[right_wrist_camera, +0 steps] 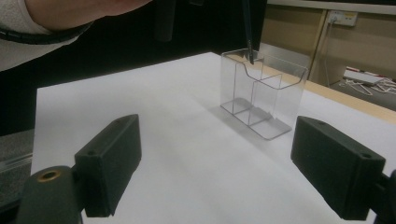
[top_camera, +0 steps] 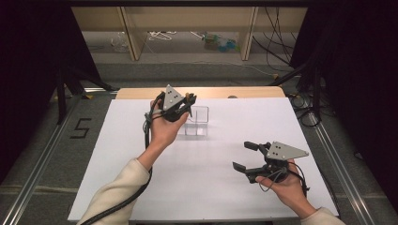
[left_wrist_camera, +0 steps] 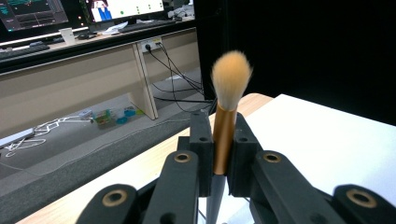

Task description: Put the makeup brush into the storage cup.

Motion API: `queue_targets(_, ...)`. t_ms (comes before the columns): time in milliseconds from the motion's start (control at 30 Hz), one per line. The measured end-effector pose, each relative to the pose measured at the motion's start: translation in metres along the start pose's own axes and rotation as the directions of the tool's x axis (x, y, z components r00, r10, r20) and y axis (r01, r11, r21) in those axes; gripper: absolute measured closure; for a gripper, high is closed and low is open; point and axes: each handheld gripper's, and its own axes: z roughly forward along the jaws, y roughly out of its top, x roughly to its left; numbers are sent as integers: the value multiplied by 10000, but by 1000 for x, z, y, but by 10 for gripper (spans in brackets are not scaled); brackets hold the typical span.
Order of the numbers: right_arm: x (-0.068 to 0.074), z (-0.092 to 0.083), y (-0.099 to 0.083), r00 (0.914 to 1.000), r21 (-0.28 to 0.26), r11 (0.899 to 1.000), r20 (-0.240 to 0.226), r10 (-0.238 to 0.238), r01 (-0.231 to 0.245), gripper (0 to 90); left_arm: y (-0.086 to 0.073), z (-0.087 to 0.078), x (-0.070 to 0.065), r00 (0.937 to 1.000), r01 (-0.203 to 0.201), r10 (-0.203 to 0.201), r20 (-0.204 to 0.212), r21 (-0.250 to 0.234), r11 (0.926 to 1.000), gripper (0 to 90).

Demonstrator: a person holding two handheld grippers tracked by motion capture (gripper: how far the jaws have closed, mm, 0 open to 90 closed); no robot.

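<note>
The left tool (left_wrist_camera: 219,154) is pinching a makeup brush (left_wrist_camera: 226,107) upright, its two jaws pressed against the copper-coloured collar just below the bristles. The soft, pale orange bristle head stands above the jaws, and the thin dark handle runs down between them. In the high view this tool (top_camera: 187,107) is raised over the far middle of the white worktop (top_camera: 141,187), just at the left edge of a clear plastic organizer (top_camera: 197,123).

From the right gripper view, the dark handle tip (right_wrist_camera: 251,56) hangs at the rim of the organizer (right_wrist_camera: 261,93), over its far compartment; whether it is already inside the wall or just above it is hard to tell. The organizer is divided into a few open-topped compartments and stands apart from everything else on the worktop.

The brush looks light and stiff along its handle, with a smooth collar that could slip if the grip loosens; the bristles are soft and best left untouched. The collar or upper handle is the sensible place to hold it. The organizer seems light and thin-walled, so a sideways knock from the handle could probably shift or tip it.

The right tool (top_camera: 248,155) rests spread and empty over the near right of the worktop, well apart from the organizer.
</note>
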Motion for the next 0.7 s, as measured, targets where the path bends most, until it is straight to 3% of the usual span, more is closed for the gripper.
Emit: queue_targets(700,0,0,0,10000,50,10000,-22,-13,13,171,-3,4,0,10000,-59,59,-2,27,10000,829)
